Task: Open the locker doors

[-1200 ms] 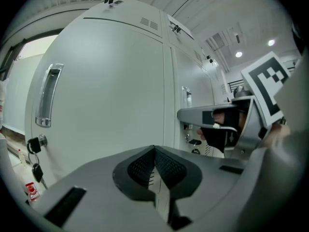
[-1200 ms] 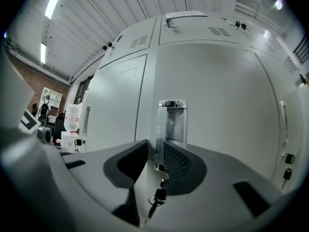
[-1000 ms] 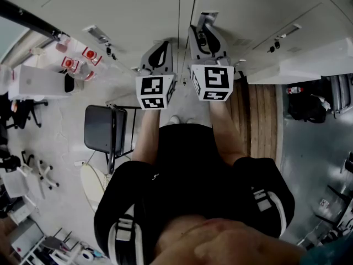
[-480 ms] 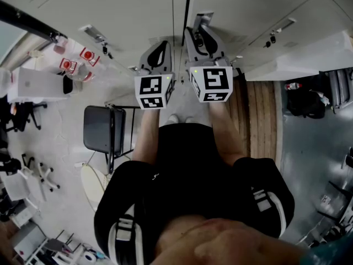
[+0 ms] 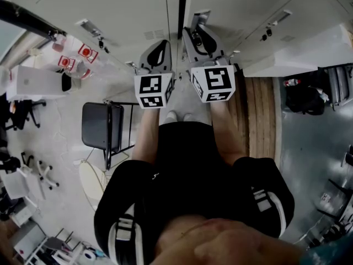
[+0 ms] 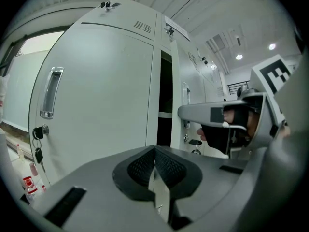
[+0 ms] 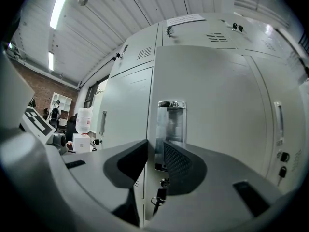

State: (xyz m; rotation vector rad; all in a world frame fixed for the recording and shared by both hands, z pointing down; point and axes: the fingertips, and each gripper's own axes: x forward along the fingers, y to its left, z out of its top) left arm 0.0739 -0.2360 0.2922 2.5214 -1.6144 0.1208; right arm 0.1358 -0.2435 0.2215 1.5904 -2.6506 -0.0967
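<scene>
left gripper (image 6: 154,151): closed tight, pad on pad, nothing caught; low centre of its own view, just short of the lockers.
right gripper (image 7: 154,146): clamped on the free edge of the locker door (image 7: 212,105), one pad either side, right at the door handle (image 7: 170,122).
only in left gripper view: dark gap (image 6: 165,98) beside that door, so ajar; right gripper seen side-on at mid right, nose on the door edge.
only in right gripper view: keys (image 7: 158,196) dangling under the door handle, bottom centre; water bottle (image 7: 83,121) at far left.
only in head view: both grippers side by side at top centre, right one further up the frame; black chair (image 5: 102,128) at left.
door axis: tall, long axis up and down both gripper views; face toward the right gripper's camera, free edge at its left.
handle axis: upright too, parallel to that edge.
neighbour door (image 6: 101,95): closed flush, left of the gap; neighbour handle (image 6: 50,93) upright at far left.
</scene>
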